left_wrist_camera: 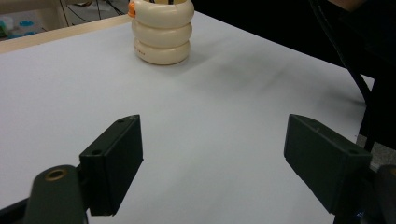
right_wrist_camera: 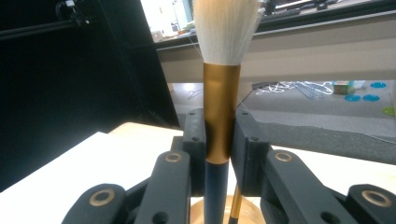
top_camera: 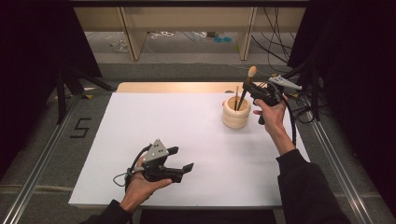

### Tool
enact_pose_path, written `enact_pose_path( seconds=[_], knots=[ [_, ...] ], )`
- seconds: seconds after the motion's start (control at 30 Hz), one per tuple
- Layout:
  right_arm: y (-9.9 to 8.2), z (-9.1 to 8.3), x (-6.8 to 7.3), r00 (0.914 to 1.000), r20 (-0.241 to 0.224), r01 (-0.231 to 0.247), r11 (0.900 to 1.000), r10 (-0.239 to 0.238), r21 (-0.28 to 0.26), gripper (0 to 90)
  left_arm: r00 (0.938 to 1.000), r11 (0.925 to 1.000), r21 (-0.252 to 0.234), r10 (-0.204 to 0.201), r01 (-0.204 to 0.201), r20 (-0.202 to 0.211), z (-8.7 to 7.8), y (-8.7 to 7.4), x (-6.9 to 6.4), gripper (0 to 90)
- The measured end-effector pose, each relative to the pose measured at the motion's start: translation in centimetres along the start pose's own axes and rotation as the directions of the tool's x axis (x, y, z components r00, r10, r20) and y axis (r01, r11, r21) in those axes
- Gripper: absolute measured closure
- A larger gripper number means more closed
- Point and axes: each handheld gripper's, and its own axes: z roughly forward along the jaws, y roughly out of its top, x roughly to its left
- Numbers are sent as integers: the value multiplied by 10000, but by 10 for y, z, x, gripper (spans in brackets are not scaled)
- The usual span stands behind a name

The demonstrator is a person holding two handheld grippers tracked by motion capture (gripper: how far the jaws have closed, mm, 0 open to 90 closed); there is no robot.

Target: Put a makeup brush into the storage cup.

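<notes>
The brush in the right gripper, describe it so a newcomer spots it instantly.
Find the cream ringed holder near the far right of the white table. Above it the right gripper clamps a brush. Unlike the thin brush standing in the holder, it has a fluffy pale tip, gold collar and dark handle.

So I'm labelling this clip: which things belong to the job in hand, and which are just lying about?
In the job:
- makeup brush, clamped in the right gripper
- cream ringed holder
- thin brush standing in it

Lying about:
- left gripper, open, idle
- cables on the floor
</notes>
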Motion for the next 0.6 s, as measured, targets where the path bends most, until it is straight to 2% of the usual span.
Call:
enact_pose_path(
  seconds=[0.13, 0.2, 0.23, 0.3, 0.37, 0.4, 0.6],
  knots=[
    [-2, 0, -1, 10000, 53, -33, 9998, 32, 185, 774, 10000, 10000, -8, 25, -25, -10, 0, 0, 0, 196],
    [-4, 1, -1, 10000, 55, 59, 9998, -60, 169, 773, 10000, 10000, -21, 67, -67, -4, 0, 0, 0, 196],
    [-5, 2, -1, 10000, 32, -39, 9999, 39, 94, 773, 10000, 10000, -15, 75, -75, -12, 0, 0, 1, 196],
    [-5, 1, -1, 10000, 59, -43, 9995, 42, 300, 773, 10000, 10000, -16, 75, -75, -6, 0, 0, 0, 196],
    [-7, 2, -2, 10000, 55, 25, 9999, -25, 159, 773, 10000, 10000, -21, 58, -58, -6, 0, 0, 0, 195],
    [-7, 2, -1, 9999, 123, -15, 9994, 11, 332, 773, 10000, 10000, -11, 71, -71, -9, 0, 0, 1, 195],
    [-12, 3, -3, 9998, 210, -65, 9988, 55, 477, 773, 10000, 10000, -26, 90, -90, -8, -1, 0, 1, 196]
  ],
)
